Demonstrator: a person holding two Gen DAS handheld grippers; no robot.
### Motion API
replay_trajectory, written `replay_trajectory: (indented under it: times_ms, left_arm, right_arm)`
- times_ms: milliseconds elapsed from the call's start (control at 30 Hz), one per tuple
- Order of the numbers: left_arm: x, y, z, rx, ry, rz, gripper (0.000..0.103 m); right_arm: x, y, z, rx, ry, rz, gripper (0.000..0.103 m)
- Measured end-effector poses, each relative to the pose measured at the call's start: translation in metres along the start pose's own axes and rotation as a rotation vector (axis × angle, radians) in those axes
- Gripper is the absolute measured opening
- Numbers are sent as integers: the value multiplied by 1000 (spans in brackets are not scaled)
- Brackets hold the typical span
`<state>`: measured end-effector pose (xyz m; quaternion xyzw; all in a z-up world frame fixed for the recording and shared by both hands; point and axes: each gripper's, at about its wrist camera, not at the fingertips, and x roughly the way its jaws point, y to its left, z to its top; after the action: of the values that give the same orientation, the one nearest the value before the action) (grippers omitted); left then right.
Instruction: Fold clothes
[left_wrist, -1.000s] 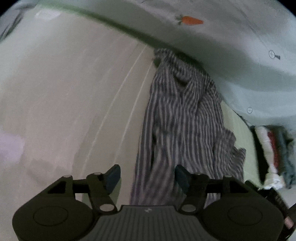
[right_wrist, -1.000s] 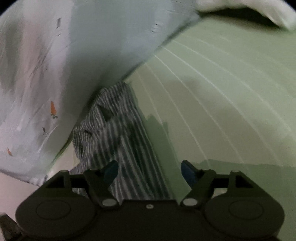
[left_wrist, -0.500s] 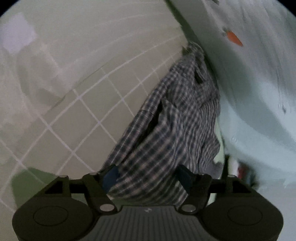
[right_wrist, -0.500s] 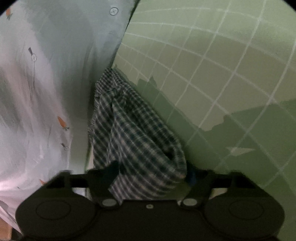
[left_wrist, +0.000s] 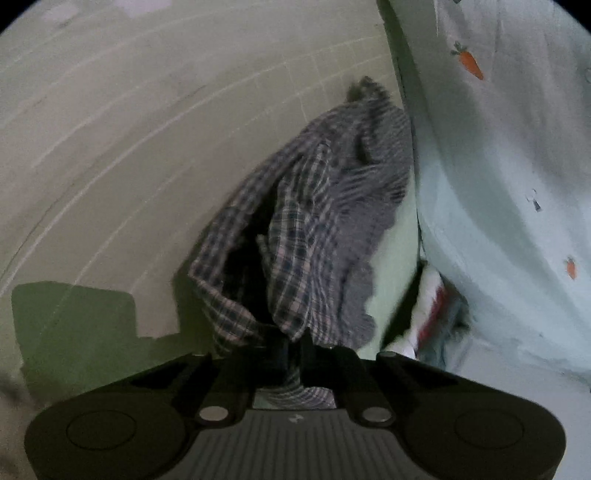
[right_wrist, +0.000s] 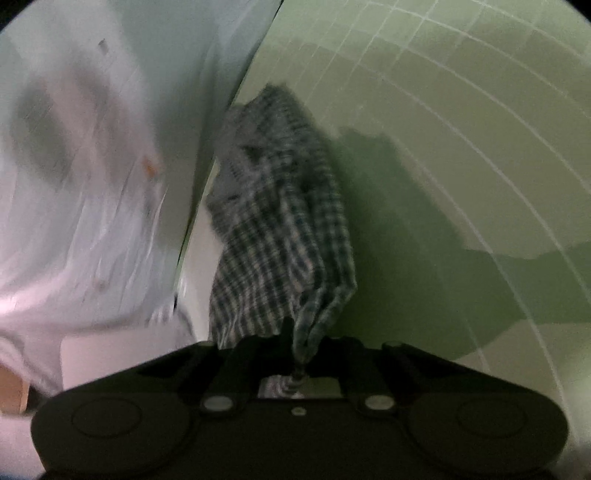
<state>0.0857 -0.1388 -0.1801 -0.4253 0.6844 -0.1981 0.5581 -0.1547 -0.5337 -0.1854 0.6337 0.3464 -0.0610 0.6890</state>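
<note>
Holding a checked shirt (left_wrist: 314, 229) off a green gridded mat (left_wrist: 147, 155), both grippers pinching it. Left gripper (left_wrist: 293, 345) clamping down on a bunched edge, jaws drawn close together with cloth between them and more trailing back under the body. Right gripper (right_wrist: 295, 347) doing the same in its own view, jaws nearly meeting on a twisted rope of the shirt (right_wrist: 280, 221). Hanging in loose drapes and deep creases between the two holds, lying beside a pale bed sheet with carrot prints (left_wrist: 498, 166), which is falling down along the mat's edge. Showing a small pile of other cloth (left_wrist: 432, 314), red and white, low by the sheet in the left view. Judging by the sag: being thin, light and very soft, keeping no shape of its own, likely sliding and twisting if gripped by a single layer. Looking best taken at firmer lines such as the shoulder seams, collar or hem corners, spread well apart, so the body hangs flat instead of roping. Showing motion blur in both views, so hiding finer details such as buttons or sleeves.
</note>
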Motion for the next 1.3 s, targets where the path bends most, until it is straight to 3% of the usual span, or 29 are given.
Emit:
replay_trajectory:
  times_ms: [200,333,533,733,933,1000,1067,1100,1133,1200,1300]
  left_arm:
    - [-1,57,-24,-455,81,20,5]
    - [-16,49,-32,-530,31,24,5]
    - [-10,16,-12,-572,-12,-63,6]
    - [-4,-18,9,-612,-55,-151,6]
    - [32,-76,80,-450,-81,-153,6]
    - [42,-103,105,-356,-88,-160,13]
    - [49,-135,129,-230,-93,-177,45]
    - [53,-151,142,-167,-96,-185,56]
    - [56,-167,154,-105,-100,-190,72]
    - [53,-169,150,17,-151,-107,77]
    - [48,-172,144,198,-228,20,86]
  right_arm:
    - [-11,-29,-17,239,91,35,6]
    - [-16,-19,-22,324,113,101,6]
    - [-8,4,-11,467,67,217,6]
    - [15,25,19,558,12,260,6]
    - [59,66,90,431,-41,248,7]
    - [74,85,128,338,-92,246,12]
    - [91,104,163,247,-167,243,33]
    - [96,112,177,210,-196,251,60]
    - [99,119,186,172,-230,260,69]
    - [96,130,191,63,-292,230,70]
    - [95,137,184,-123,-336,114,81]
